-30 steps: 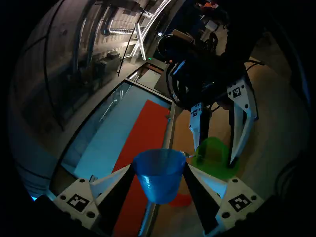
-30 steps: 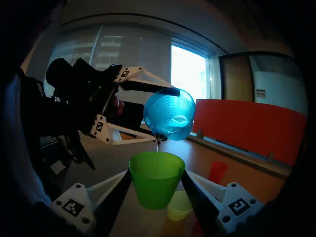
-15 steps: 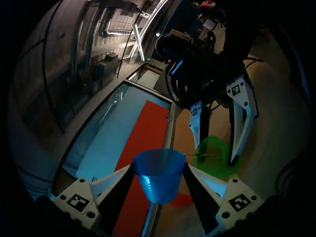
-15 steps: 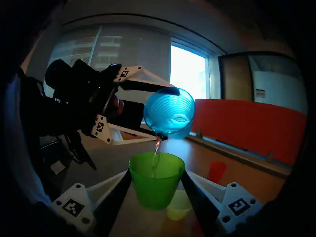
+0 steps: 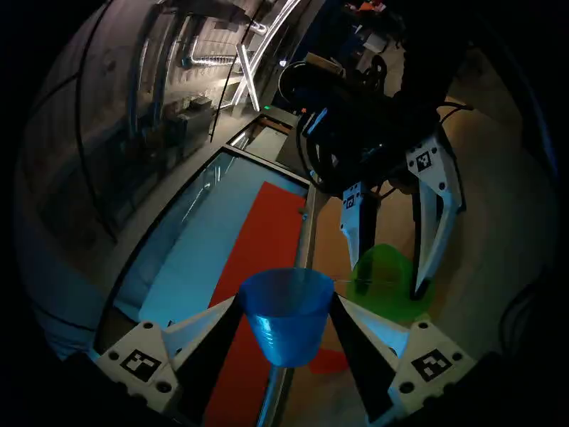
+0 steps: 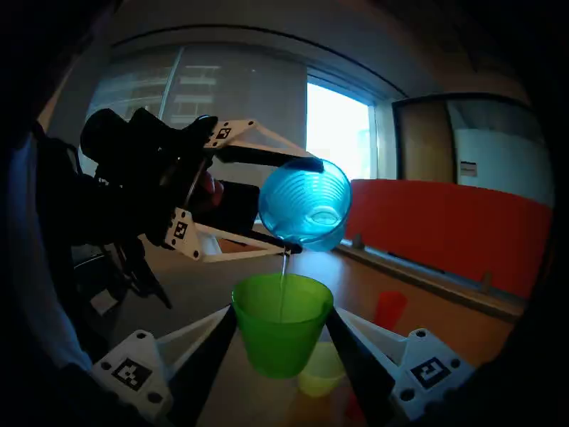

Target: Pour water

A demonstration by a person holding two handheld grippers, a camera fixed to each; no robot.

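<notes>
My left gripper is shut on a blue cup, tipped on its side. In the right gripper view the blue cup shows its open mouth, and a thin stream of water runs from its lip into the green cup. My right gripper is shut on that upright green cup, held just below the blue one. The left gripper view shows the green cup between the right gripper's white fingers, with the right gripper shut on it.
A wooden table stretches away toward an orange partition and a bright window. A small red cup stands on the table at the right, and a yellow cup sits below the green one.
The trickle from the blue cup has become one steady thin stream into the green cup. Both grippers have barely moved.
</notes>
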